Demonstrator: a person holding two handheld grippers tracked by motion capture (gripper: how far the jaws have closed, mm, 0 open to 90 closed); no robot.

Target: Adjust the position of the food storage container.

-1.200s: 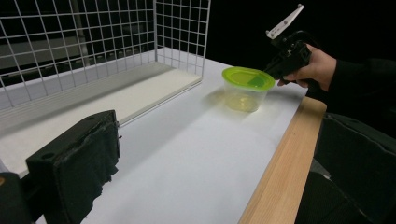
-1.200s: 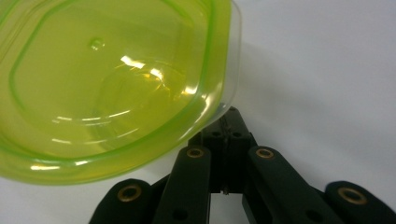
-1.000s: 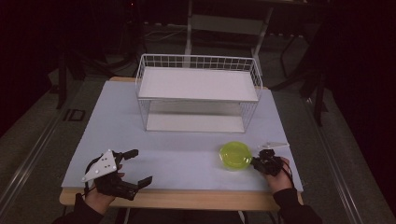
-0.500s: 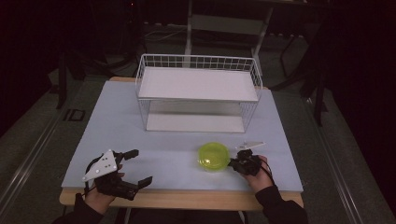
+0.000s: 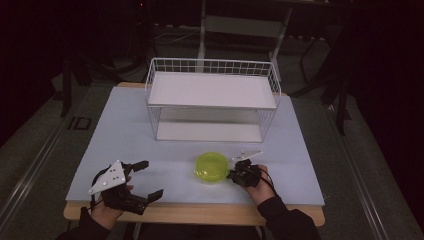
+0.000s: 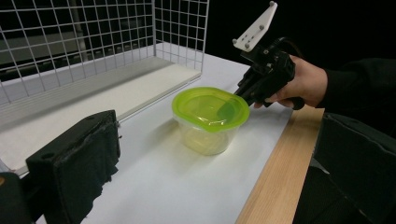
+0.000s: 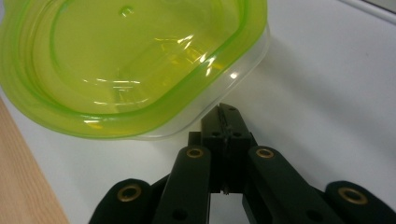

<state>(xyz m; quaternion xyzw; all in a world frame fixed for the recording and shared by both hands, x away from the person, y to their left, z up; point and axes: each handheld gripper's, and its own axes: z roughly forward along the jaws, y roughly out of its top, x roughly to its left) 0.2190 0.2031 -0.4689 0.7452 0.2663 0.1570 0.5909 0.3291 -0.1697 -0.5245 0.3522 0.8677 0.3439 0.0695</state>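
A clear tub with a lime-green lid (image 5: pixel 212 167) (image 6: pixel 210 112) (image 7: pixel 130 60) stands on the white table top (image 5: pixel 150 140), near the front and right of centre. My right gripper (image 5: pixel 234 174) (image 6: pixel 245 93) (image 7: pixel 227 116) is shut, its joined tips set against the tub's right side just under the lid's rim. Nothing is clamped between them. Near the table's front left corner my left gripper (image 5: pixel 152 178) rests in a hand, jaws spread wide and empty. One of its black pads (image 6: pixel 79 158) rises at the lower left of the left gripper view.
A white wire rack (image 5: pixel 212 95) (image 6: pixel 93 37) with an upper and a lower shelf stands at the back middle of the table. A wooden strip (image 5: pixel 200 212) (image 6: pixel 275 172) runs along the front edge. Dark chairs and floor surround the table.
The right gripper has moved left along the front of the table, and the green-lidded tub has slid left ahead of it. The left gripper has stayed put.
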